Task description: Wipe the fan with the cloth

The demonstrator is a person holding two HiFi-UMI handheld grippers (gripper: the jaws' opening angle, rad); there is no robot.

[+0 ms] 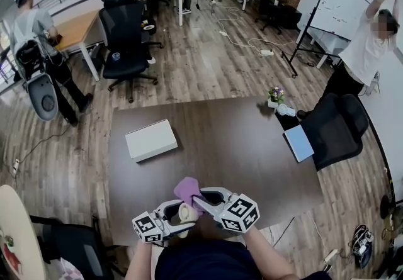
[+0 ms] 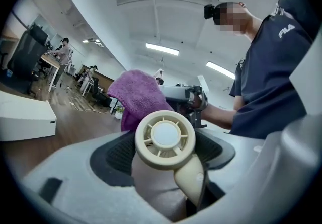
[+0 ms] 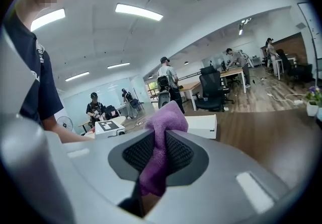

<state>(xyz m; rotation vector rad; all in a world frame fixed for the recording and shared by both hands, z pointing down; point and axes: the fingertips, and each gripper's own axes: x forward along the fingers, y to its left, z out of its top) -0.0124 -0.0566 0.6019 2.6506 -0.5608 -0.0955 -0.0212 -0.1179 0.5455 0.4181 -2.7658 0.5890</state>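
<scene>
Brown table (image 1: 239, 146); white box (image 1: 151, 140) at 10 o'clock from grippers. At table's 6 o'clock edge, L gripper (image 1: 184, 214) clamps small cream fan (image 2: 165, 139). R gripper (image 1: 200, 200) pinches purple cloth (image 1: 187, 189), just at fan's 12 o'clock.

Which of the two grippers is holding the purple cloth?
The right gripper, pinching the cloth; the left gripper grips a small cream fan instead.
</scene>
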